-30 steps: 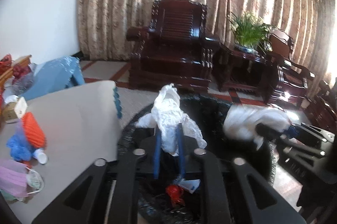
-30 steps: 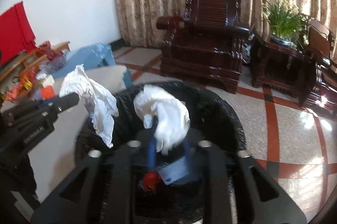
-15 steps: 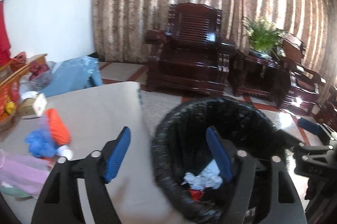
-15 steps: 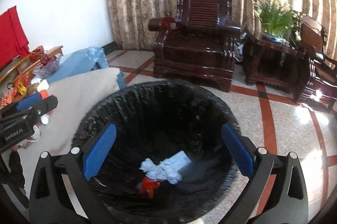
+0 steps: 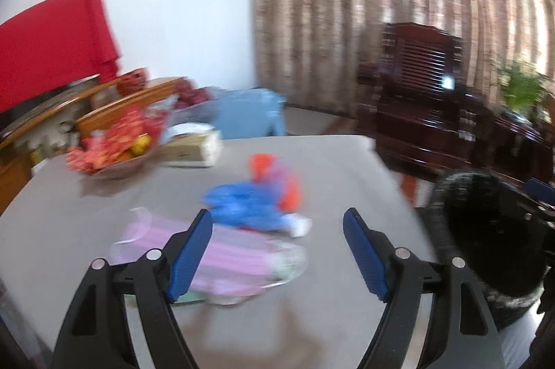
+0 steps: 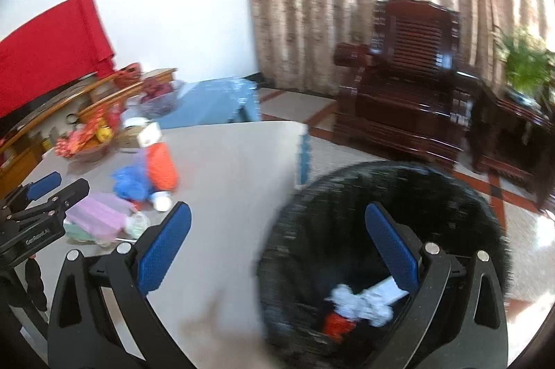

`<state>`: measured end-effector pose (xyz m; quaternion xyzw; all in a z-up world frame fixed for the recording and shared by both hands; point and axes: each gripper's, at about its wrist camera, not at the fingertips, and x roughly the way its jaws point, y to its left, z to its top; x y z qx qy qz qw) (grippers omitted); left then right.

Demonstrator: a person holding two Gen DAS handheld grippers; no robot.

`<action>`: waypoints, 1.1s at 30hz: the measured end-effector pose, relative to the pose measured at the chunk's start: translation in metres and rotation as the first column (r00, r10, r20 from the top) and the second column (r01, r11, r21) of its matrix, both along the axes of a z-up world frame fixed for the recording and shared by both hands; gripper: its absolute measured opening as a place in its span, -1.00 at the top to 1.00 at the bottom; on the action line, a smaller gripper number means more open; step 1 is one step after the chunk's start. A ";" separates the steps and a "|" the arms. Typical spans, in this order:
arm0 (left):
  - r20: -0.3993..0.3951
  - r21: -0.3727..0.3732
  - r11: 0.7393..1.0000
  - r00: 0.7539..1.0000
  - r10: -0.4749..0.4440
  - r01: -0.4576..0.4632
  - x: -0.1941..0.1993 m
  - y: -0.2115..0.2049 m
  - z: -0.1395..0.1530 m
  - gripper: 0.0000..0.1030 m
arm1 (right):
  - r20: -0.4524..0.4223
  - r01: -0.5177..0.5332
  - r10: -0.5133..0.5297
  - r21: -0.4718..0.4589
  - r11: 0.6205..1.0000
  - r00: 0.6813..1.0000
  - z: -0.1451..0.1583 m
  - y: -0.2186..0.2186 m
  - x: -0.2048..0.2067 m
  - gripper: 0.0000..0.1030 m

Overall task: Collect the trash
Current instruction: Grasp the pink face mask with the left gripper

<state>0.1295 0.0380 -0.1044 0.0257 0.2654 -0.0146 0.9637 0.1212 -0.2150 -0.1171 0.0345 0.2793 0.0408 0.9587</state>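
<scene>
The remaining trash is found in a loose cluster on the grey table [image 5: 347,168]. Fine detail is lost to motion blur in both views. A pink face mask [image 5: 222,261] lies nearest the left gripper, with its long axis running roughly left to right in the left wrist view; its near edge is covered by the left finger [image 5: 190,254]. A second, pale greenish item lies under it, and its kind cannot be determined. A crumpled blue bag [image 5: 242,206] is seen just behind the mask, touching an orange bottle-like item [image 6: 160,166]. In the right wrist view the long axis of the orange item runs away from the camera, with a white cap [image 6: 161,199] at its near end.

The black-lined bin [image 6: 347,195] stands beside the table's right edge. White crumpled tissue [image 6: 357,303], a flat pale card and a red scrap [image 6: 338,324] are seen at its bottom. The near rim is cut off by the frame.

The left gripper [image 5: 277,251] is held above the table with its jaws spread wide, and nothing is gripped. The right gripper [image 6: 277,247] is likewise spread fully, straddling the table edge and the bin rim, and is empty.

A bowl of red-wrapped items [image 5: 114,150] and a tissue box [image 5: 194,150] are set at the table's far side.
</scene>
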 end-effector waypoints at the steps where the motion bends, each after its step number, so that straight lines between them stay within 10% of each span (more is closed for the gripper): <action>1: -0.001 0.000 1.000 1.000 0.022 -0.022 0.000 0.010 -0.001 -0.48 | -0.002 -0.014 0.014 -0.001 1.000 1.000 0.000 0.008 0.002 -0.90; 11: -0.024 -0.010 0.976 0.976 0.215 -0.216 0.018 0.104 -0.020 -0.48 | -0.032 -0.126 0.125 -0.024 0.992 0.992 -0.016 0.085 0.036 -0.90; 24: -0.121 -0.122 0.983 0.985 0.123 -0.138 0.053 0.145 -0.056 -0.46 | -0.078 -0.185 0.179 -0.070 0.980 0.981 -0.038 0.125 0.066 -0.90; 33: -0.114 -0.108 0.984 0.985 0.130 -0.143 0.050 0.130 -0.058 0.72 | -0.087 -0.184 0.177 -0.081 0.980 0.980 -0.043 0.127 0.074 -0.90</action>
